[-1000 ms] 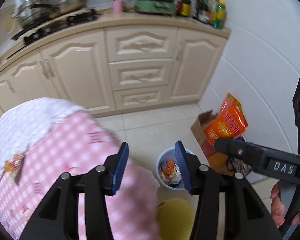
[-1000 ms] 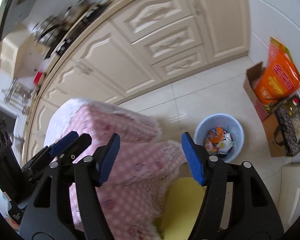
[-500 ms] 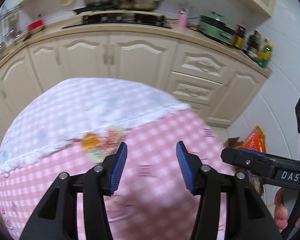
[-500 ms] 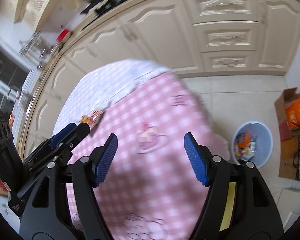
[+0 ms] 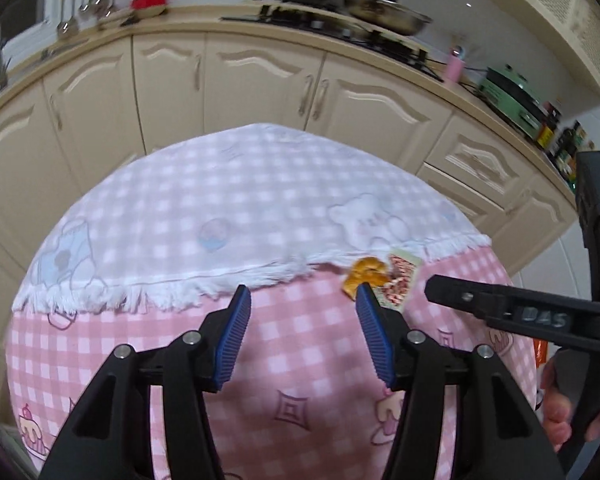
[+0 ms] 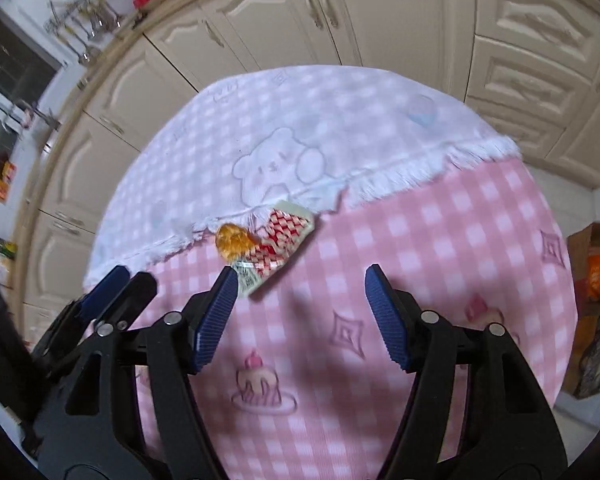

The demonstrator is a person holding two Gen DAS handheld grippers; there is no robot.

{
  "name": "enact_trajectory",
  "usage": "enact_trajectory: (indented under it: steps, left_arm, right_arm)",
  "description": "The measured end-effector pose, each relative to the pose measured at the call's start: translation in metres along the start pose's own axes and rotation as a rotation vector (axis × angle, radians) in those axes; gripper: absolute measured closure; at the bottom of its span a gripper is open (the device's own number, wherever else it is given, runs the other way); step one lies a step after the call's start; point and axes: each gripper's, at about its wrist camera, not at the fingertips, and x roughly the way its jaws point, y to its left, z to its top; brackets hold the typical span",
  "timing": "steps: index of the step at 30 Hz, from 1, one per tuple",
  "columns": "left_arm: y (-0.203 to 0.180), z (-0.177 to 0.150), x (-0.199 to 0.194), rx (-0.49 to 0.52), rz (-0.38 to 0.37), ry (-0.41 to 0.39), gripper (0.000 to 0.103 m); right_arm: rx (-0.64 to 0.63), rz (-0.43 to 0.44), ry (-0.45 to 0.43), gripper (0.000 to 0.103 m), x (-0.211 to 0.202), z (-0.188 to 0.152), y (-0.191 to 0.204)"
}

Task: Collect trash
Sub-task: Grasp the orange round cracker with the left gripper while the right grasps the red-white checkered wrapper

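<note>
Now the bin is gone from view; both empty tools, left (image 5: pixel 300 320) opening, right (image 6: pixel 300 312) closing, face the wrapper (image 6: pixel 268 252).

I see cream cabinets (image 5: pixel 256 80) with arched doors lining the far wall under a beige counter (image 5: pixel 180 26). A hob with pans (image 5: pixel 340 4) sits on it. Nearer me, a round table (image 6: pixel 440 240) wears pink and white checked cloths. Daylight washes everything.

The letters "DAS" stand on the right tongs (image 5: pixel 540 316) in the left wrist view; the wrapper's (image 6: pixel 274 246) print is unreadable.
</note>
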Motion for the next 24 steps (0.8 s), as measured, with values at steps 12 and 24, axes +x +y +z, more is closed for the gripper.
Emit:
enact_trajectory:
  steps: [12, 24]
  left_arm:
    - [0.008, 0.0, 0.015, -0.008, -0.024, 0.012, 0.045]
    - [-0.036, 0.0, 0.032, 0.075, -0.065, 0.082, 0.045]
  right_arm:
    - [-0.08, -0.03, 0.004, 0.076, 0.036, 0.007, 0.021]
    - [0.06, 0.127, -0.018, 0.085, 0.006, -0.007, -0.038]
